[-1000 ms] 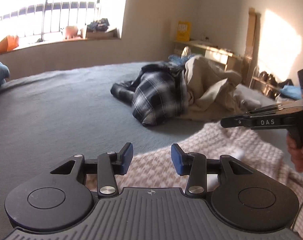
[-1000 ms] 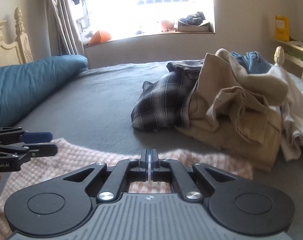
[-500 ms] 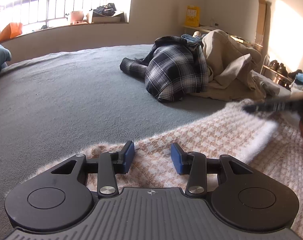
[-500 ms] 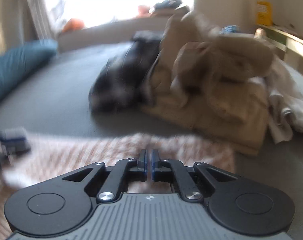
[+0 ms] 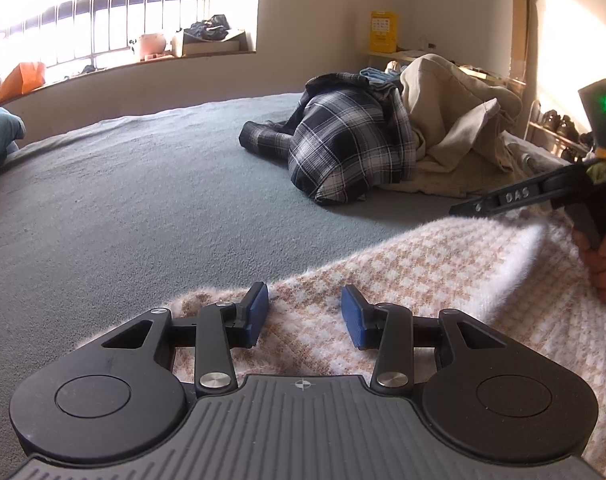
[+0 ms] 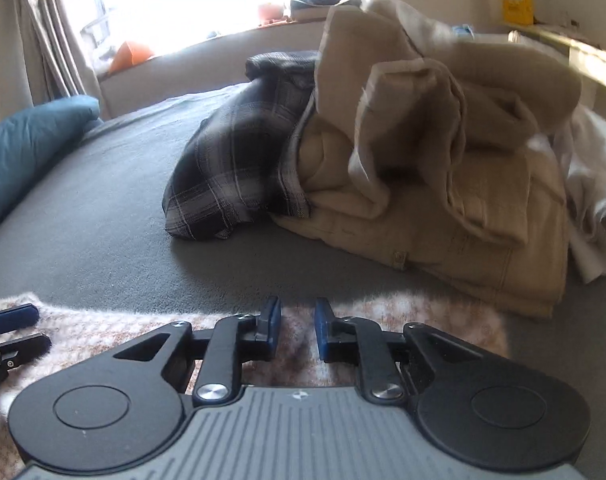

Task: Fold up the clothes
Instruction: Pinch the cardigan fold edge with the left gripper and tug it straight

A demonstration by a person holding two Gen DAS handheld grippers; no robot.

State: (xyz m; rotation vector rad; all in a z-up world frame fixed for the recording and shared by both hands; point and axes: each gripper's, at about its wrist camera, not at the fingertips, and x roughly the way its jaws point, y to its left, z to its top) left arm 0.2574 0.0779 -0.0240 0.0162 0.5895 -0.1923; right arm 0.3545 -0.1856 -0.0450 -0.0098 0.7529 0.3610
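A beige-and-white houndstooth knit lies spread on the grey bed. My left gripper hovers low over its near edge, open, pads apart with the knit under them and nothing pinched. In the right wrist view my right gripper sits just above the far edge of the knit. Its jaws are opening, and a narrow gap shows between the blue pads, which press on nothing. The right gripper also shows at the right edge of the left wrist view, held by a hand.
A heap of unfolded clothes lies beyond the knit: a dark plaid shirt, a tan garment and white cloth. A blue pillow rests at the left. Bare grey bedding stretches toward the window sill.
The right gripper's pads, pressed together before, now stand slightly apart. That gripper came down and nearer the clothes heap. The left gripper dipped a little over the knit.
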